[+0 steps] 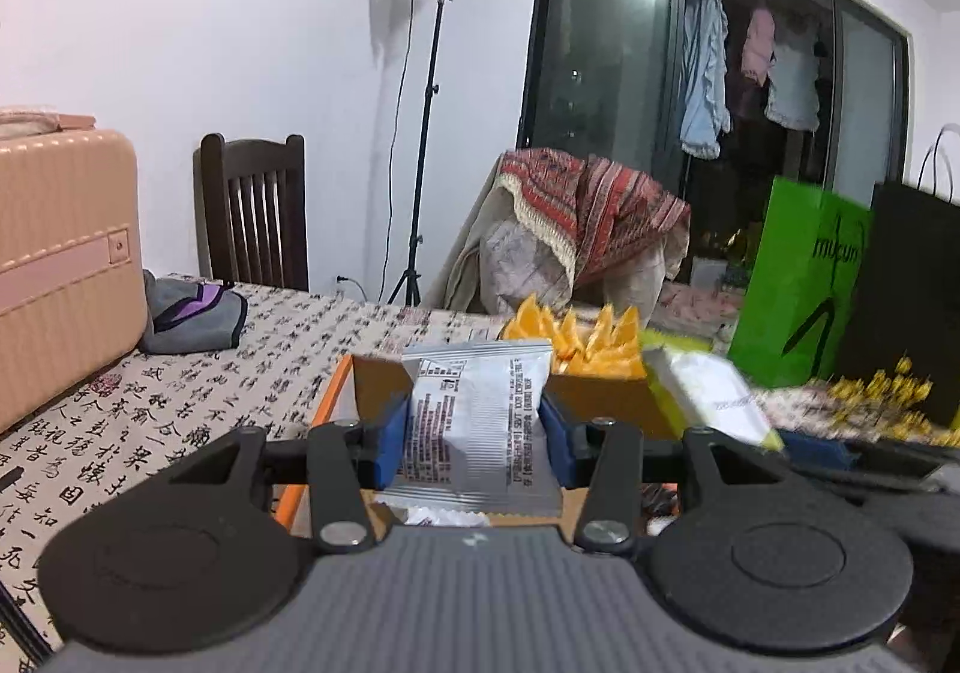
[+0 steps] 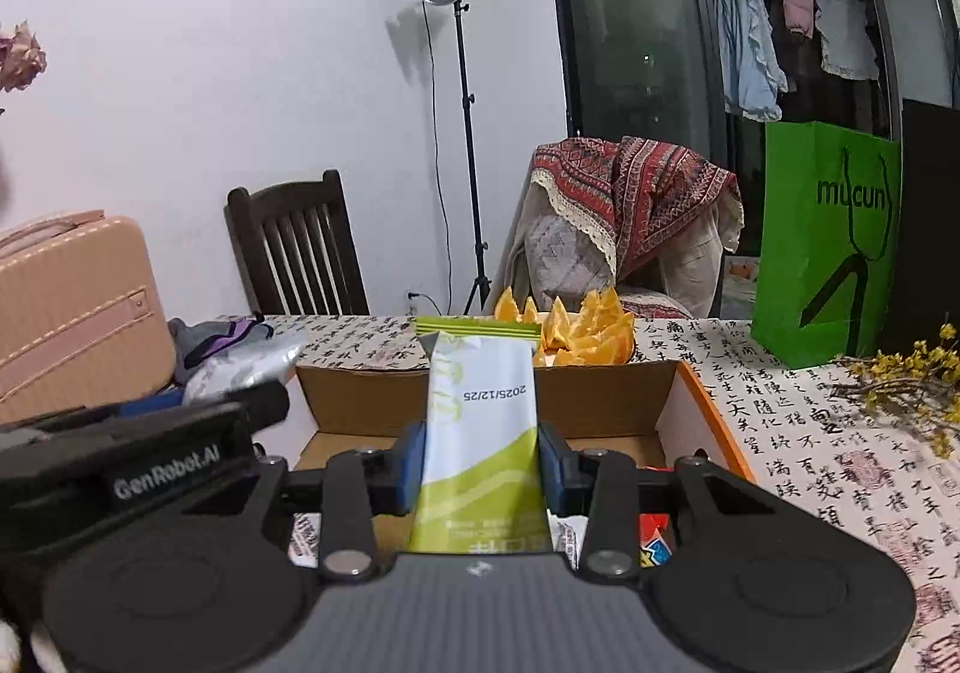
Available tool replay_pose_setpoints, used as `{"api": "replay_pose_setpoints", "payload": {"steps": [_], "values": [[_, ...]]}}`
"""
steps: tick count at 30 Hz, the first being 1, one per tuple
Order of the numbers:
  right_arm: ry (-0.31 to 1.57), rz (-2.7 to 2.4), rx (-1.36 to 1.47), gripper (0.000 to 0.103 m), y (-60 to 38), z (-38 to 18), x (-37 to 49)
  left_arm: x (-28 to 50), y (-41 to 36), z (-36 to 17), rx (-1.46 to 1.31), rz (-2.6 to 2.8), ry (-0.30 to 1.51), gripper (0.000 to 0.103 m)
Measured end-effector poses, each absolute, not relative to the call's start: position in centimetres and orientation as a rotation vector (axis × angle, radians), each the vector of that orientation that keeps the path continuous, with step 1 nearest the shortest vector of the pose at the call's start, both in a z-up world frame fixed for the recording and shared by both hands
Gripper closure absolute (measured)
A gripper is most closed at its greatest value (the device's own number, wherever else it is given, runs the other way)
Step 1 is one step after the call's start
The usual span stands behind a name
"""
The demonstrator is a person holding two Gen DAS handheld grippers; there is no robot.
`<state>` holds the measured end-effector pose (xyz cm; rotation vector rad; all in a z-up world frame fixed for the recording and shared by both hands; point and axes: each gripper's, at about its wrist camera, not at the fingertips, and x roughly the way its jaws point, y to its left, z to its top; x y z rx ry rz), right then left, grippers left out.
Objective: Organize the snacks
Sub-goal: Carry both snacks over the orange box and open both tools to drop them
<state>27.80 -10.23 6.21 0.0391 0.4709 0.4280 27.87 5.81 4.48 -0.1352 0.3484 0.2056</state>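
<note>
Left wrist view: the left tongs (image 1: 474, 433) are closed on a silver packet (image 1: 474, 427), which is clamped between the blue pads (image 1: 390, 448) and held upright above the box (image 1: 600, 403). The box is seen on the surface (image 1: 180, 403), which is covered with a calligraphy cloth. Orange wedges (image 1: 576, 340) are piled just behind the box. A green-white packet (image 1: 714, 400) is seen blurred at right, held by the right tongs (image 1: 798, 445). A suitcase (image 1: 60, 265) is stood at far left, a green bag (image 1: 798, 283) at right.

Right wrist view: the right tongs (image 2: 480, 463) are closed on the green-white packet (image 2: 480, 433), held upright over the open box (image 2: 606, 403). More packets (image 2: 651, 544) are seen inside the box, low and partly hidden. The left tongs (image 2: 198, 415) are seen at left, with the silver packet (image 2: 246, 364) blurred. The orange wedges (image 2: 576, 331) are behind the box. Yellow flowers (image 2: 912, 379) are laid on the surface (image 2: 810, 433) at right.
</note>
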Motion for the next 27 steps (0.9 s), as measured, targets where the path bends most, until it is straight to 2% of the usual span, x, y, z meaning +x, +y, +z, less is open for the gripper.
{"api": "replay_pose_setpoints", "payload": {"steps": [12,14,16,17,18,20,21,23,27], "values": [[0.516,0.427,0.048,0.063,-10.6,3.9,29.1,28.1,6.0,3.3,-0.101,0.213,0.352,0.055],[0.511,0.423,0.063,0.062,-11.0,4.0,29.1,27.9,6.2,3.4,-0.108,0.220,0.344,0.049],[0.504,0.414,0.069,0.053,-11.4,4.3,29.0,27.8,6.3,3.4,-0.117,0.223,0.336,0.036],[0.501,0.412,0.072,0.043,-11.6,4.3,28.9,27.7,6.4,3.3,-0.124,0.231,0.330,0.019],[0.498,0.409,0.075,0.032,-11.9,4.4,28.9,27.6,6.5,3.3,-0.128,0.243,0.320,0.010],[0.489,0.398,0.083,0.019,-12.4,4.6,28.7,27.2,6.6,3.4,-0.130,0.268,0.297,0.002],[0.483,0.390,0.091,0.010,-12.7,4.7,28.7,27.2,6.8,3.4,-0.137,0.272,0.292,0.000],[0.485,0.384,0.116,0.000,-13.4,4.9,28.8,27.2,7.1,3.4,-0.154,0.261,0.298,0.000],[0.500,0.380,0.147,0.000,-14.3,5.0,29.0,27.1,6.9,3.6,-0.151,0.261,0.297,0.000]]}}
